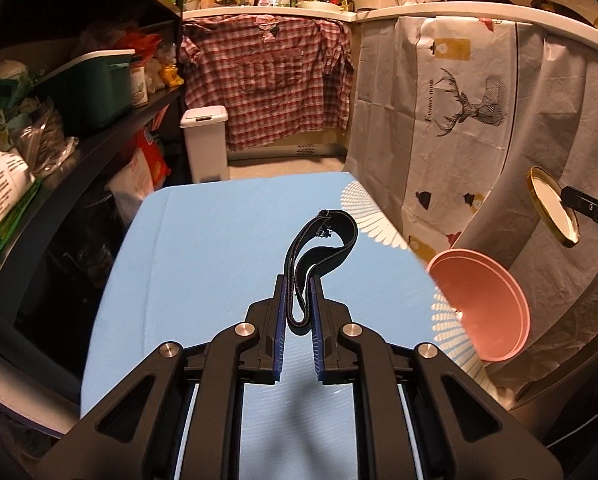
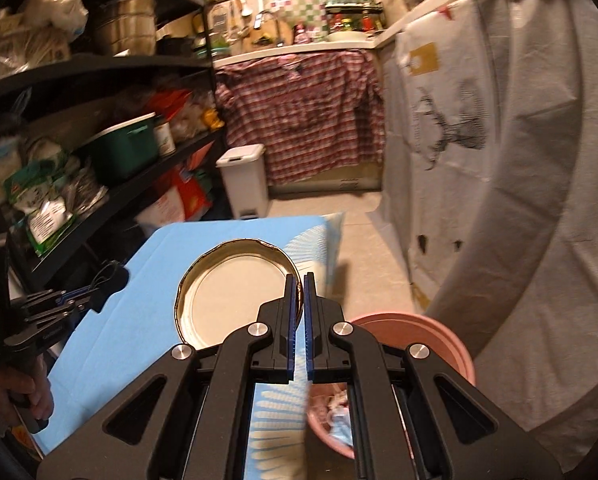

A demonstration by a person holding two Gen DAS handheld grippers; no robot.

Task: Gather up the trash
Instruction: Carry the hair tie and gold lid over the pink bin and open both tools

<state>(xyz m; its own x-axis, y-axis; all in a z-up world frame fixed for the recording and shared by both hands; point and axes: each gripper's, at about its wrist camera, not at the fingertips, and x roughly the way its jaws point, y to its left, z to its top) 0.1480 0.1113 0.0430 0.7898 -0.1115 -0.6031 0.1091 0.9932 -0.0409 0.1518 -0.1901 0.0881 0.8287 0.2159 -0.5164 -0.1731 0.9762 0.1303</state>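
The left hand-held gripper point(image 1: 299, 304) is clenched on a black looped fabric strap point(image 1: 319, 256), pinched low between its blue pads so that the loop rises and curls away above the light-blue cloth-covered surface point(image 1: 203, 240). The right hand-held gripper point(image 2: 298, 300) is clamped on the rim of a round gold-edged metal jar lid with a pale inside point(image 2: 235, 292), which it carries on edge, its open face turned towards the left hand.

Both pieces of trash are lifted clear of the surface. The pink round plastic bin point(image 2: 455, 344) stands just off the right edge of the surface, below and slightly right of the right gripper. Crumpled scraps seem to lie inside it, though the gripper frame hides most of the bin's mouth. In my judgement the lid is the nearer item and needs only a short move rightwards and down, while the strap must cross the surface's right edge to reach the same opening.

Room there is narrow: a grey hanging cloth with a deer print point(image 1: 467, 108) drops close behind the bin. The surface itself looks bare, so the left hand has free passage across it. The strap's dangling loop could catch on the bin's rim.
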